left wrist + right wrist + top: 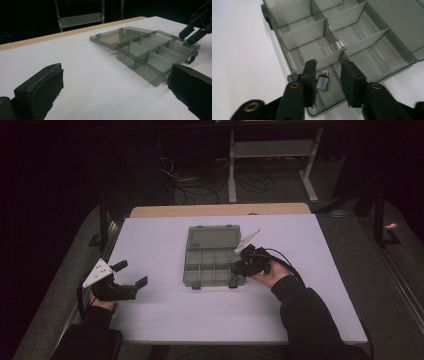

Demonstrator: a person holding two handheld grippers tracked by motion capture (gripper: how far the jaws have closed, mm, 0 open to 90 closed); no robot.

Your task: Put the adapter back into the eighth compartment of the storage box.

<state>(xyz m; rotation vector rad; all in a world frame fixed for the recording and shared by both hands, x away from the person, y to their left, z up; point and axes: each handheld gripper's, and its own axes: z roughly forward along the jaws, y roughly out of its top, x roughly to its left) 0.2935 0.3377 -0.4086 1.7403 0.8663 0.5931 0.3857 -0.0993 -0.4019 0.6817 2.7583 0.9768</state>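
Right gripper (328, 75) over box (212, 257) near bench (165, 320) centre, fingers parted around adapter (322, 82), unclamped. Left gripper (134, 274) near left edge, fingers open.

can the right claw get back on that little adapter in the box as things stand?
Probably yes. The right claw hangs directly over the small adapter, jaws open and standing either side of it, nothing between them. The adapter lies in a corner compartment of the open organizer box; the compartment walls may crowd the jaws.
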